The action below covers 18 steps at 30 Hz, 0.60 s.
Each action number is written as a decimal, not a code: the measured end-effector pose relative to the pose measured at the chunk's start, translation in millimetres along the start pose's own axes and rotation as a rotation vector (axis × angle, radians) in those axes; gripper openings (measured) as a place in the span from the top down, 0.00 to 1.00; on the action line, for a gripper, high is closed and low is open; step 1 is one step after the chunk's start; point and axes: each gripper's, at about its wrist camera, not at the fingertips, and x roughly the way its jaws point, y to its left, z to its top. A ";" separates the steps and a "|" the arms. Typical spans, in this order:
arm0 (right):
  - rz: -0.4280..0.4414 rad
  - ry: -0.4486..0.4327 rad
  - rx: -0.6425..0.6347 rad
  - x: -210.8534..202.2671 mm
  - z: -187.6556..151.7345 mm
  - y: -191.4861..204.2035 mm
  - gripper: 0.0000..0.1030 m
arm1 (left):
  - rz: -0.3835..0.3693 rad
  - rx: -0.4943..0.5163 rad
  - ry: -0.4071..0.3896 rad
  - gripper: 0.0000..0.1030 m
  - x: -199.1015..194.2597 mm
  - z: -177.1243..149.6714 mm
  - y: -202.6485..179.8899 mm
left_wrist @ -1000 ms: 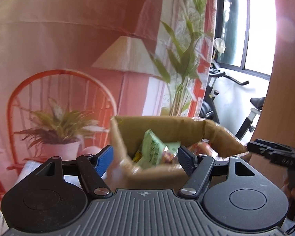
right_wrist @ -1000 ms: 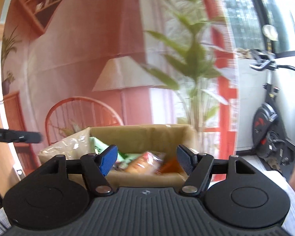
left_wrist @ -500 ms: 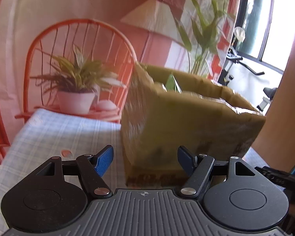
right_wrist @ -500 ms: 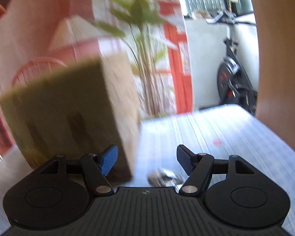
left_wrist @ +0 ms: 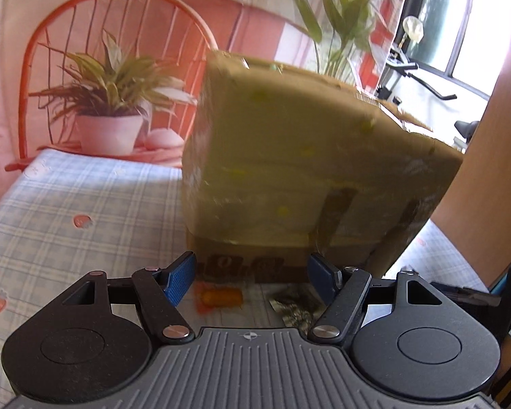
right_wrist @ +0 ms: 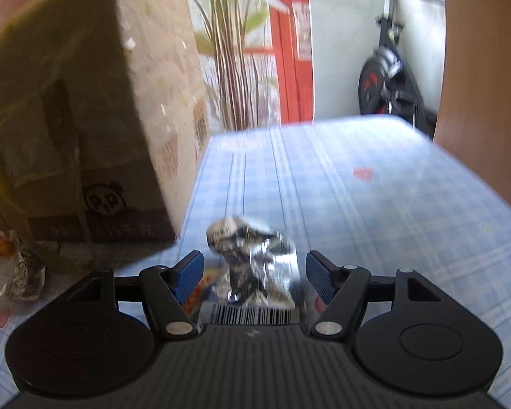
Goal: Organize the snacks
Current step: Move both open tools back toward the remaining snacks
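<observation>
loose snacks on the checked tablecloth (right_wrist: pixel 374 204) below the cardboard box (left_wrist: pixel 310 156): orange packet (left_wrist: pixel 221 297) and dark wrapper (left_wrist: pixel 294 305) at lower centre, silver packet (right_wrist: pixel 252 259) lying unpinched between right gripper (right_wrist: pixel 254 274) fingers. both grippers spread and empty, left gripper (left_wrist: pixel 252 272) included; judged barely begun, all three awaiting collection

left wrist: low, near cardboard box (left_wrist: pixel 310 163) | right wrist: beside it | shared: box, tablecloth (right_wrist: pixel 357 184)
</observation>
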 end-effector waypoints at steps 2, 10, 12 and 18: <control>-0.007 -0.003 0.007 3.4 1.3 -1.8 0.32 | -0.004 0.002 0.015 0.28 4.4 -3.6 -4.0; 0.003 -0.011 0.006 -1.0 -1.3 -1.2 0.43 | -0.023 0.019 0.084 0.28 23.0 -18.5 -19.2; 0.032 -0.012 -0.009 -1.7 -1.9 0.6 0.45 | -0.027 0.022 0.103 0.28 27.4 -23.3 -23.0; 0.093 -0.013 -0.090 -0.8 -3.3 13.3 0.47 | -0.033 0.063 0.147 0.28 43.4 -36.7 -44.8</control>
